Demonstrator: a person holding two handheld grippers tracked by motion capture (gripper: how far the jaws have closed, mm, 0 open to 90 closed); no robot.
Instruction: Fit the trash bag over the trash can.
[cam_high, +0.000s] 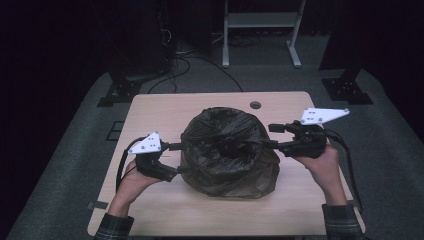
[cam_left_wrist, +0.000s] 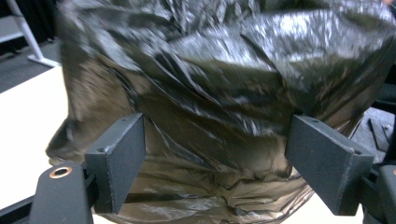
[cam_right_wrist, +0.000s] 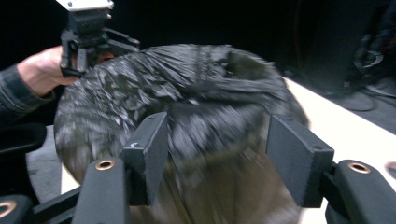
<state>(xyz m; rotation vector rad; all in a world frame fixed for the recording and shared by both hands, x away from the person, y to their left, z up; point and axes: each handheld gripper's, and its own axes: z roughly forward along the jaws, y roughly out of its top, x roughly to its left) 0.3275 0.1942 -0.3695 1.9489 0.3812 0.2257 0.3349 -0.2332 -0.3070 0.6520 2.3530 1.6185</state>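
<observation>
A crumpled black plastic bag (cam_high: 225, 150) stands in the middle of the light wooden table (cam_high: 160, 107), its mouth puckered open at the top. My left gripper (cam_high: 179, 158) is at the bag's left side, jaws apart above and below a bulge of film. In the left gripper view the bag (cam_left_wrist: 210, 70) bulges between the wide jaws of the left gripper (cam_left_wrist: 217, 135). My right gripper (cam_high: 272, 136) is at the bag's right side, raised near its rim. The right gripper (cam_right_wrist: 219, 126) stands open with the bag (cam_right_wrist: 187, 88) just beyond; the left gripper (cam_right_wrist: 86, 37) shows farther off.
A round cable hole (cam_high: 255, 105) sits in the table near its far edge. Behind the table stand a white frame (cam_high: 260, 30), cables on the floor (cam_high: 180, 65) and two dark stand bases (cam_high: 120, 90) (cam_high: 347, 87). Bare tabletop lies in front of the bag.
</observation>
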